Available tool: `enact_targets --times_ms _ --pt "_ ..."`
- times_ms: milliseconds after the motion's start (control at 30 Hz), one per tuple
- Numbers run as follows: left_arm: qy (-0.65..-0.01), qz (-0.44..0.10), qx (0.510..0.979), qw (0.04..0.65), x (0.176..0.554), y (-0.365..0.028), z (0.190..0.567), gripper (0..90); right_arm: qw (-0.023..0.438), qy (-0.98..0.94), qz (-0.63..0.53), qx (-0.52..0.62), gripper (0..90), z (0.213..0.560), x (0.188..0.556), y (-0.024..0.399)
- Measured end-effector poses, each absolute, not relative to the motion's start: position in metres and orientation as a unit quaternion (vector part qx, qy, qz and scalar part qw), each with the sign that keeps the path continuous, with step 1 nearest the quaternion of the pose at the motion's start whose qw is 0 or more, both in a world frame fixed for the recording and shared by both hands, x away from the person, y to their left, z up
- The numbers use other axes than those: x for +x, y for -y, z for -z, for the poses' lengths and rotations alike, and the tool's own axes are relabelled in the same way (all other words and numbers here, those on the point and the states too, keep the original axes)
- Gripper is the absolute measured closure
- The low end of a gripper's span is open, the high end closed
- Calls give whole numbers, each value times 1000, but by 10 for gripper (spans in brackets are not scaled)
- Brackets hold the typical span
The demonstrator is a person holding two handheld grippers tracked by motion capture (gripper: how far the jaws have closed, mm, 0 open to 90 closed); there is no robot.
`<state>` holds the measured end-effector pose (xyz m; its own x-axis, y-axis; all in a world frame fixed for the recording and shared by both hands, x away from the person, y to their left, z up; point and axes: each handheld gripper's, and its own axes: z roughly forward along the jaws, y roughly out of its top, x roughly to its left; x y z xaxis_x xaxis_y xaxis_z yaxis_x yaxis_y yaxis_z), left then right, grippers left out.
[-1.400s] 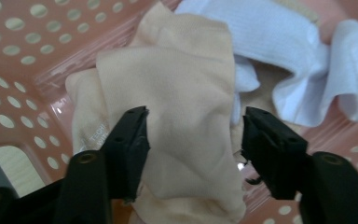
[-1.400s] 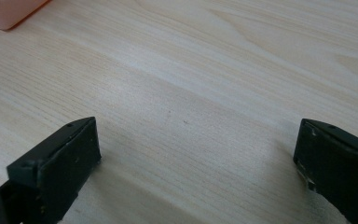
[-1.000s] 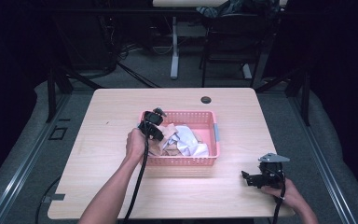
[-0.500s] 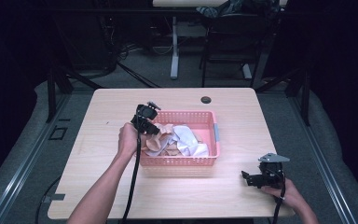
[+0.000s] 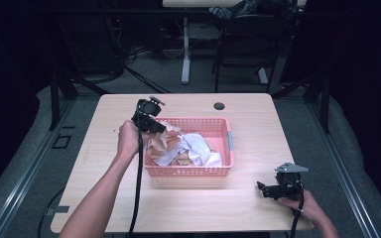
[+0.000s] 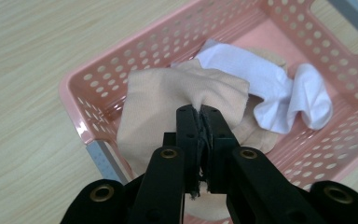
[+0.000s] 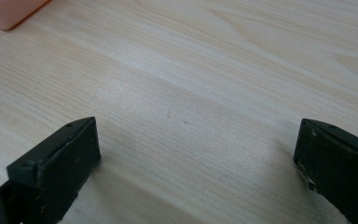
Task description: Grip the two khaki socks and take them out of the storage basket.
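A person sits at a pale wooden table (image 5: 104,198) and holds a two-jaw gripper in each hand. A pink perforated basket (image 5: 226,144) stands near the middle of the table and holds a loose heap of cloths. The left gripper (image 5: 151,124) hangs above the basket's left rim, and in the left gripper view (image 6: 199,122) its jaws are pressed together on a fold of a beige cloth (image 6: 168,107). The cloth droops from the pinch over the basket's near-left corner, its lower edge apparently down inside, so it looks partly lifted out. Gripping one bunched fold probably lets the cloth hang free and come away from the others. A white cloth (image 6: 279,88) lies crumpled on the basket floor beside it, with another beige piece under it. The right gripper (image 5: 265,189) rests low by the table's front right corner, well apart from the basket; the right gripper view (image 7: 196,149) shows its jaws wide apart with nothing between them, seemingly waiting its turn.
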<state>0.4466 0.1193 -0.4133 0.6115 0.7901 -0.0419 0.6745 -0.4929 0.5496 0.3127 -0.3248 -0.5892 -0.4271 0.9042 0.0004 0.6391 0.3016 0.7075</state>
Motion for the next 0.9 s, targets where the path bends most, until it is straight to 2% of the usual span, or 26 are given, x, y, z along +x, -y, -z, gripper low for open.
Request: enact_targets --times_ms 533,900 --pt "-435 -129 844 287 442 -141 373 865 205 -780 -324 494 0 589 313 325" --pt "-449 -151 832 288 434 -174 351 865 205 -780 -324 494 0 589 313 325"
